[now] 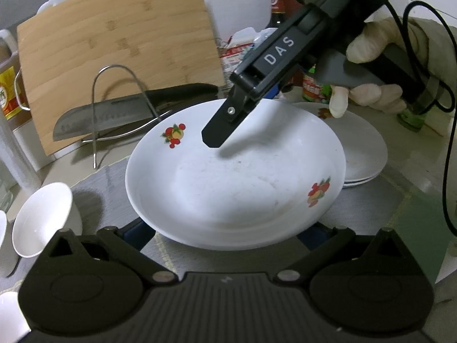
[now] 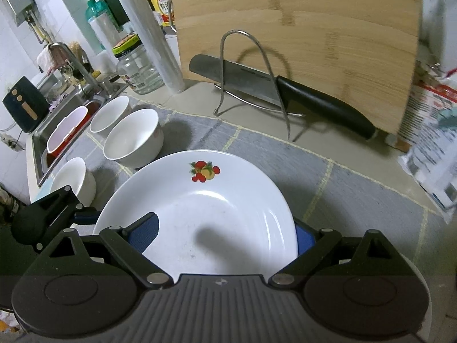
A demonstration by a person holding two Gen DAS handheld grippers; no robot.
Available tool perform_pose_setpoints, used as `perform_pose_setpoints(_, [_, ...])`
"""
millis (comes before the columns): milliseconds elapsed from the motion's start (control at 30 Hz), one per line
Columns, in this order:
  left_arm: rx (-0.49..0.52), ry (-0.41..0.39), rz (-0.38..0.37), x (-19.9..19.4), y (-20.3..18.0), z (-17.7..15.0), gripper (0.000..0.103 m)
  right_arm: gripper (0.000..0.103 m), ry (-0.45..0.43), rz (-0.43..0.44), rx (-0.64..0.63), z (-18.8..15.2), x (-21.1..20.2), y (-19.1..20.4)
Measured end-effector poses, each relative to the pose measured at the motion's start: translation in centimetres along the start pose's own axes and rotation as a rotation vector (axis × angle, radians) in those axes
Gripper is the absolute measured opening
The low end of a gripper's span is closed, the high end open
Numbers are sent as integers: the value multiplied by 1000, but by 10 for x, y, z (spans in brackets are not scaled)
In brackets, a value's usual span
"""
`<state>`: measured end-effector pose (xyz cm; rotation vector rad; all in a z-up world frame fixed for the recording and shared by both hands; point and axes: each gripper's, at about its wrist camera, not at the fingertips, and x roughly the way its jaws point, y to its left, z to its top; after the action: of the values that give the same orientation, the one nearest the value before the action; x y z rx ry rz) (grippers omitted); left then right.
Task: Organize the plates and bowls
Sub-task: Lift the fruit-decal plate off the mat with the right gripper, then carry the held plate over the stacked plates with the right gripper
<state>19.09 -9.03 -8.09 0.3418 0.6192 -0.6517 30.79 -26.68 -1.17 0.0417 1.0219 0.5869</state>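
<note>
Left gripper [image 1: 225,235] fingertips: hidden under the plate [image 1: 228,177] rim at 6 o'clock.
Stacked plates [image 1: 362,154]: near edge covered by the plate, at 3 o'clock.
Bowls [image 1: 5,308]: cut off at 8 o'clock.
Packet [image 2: 434,154]: blurred, print unreadable, at 3 o'clock.
Right gripper [image 2: 225,234]: right pad mostly hidden behind the plate.

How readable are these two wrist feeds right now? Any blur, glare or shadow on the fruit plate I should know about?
Left wrist view: the fruit plate is sharp, with a dark shadow under the right gripper; the cutting board bends from fisheye. Right wrist view: a glare streak and a soft shadow on the plate; the packets at the right edge are smeared.
</note>
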Motion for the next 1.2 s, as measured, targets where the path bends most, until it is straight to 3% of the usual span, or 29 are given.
perform_pose_setpoints(1200, [162,-9,-169,23,-69,40,103,97,-89,-123,165,-76,-84,-55])
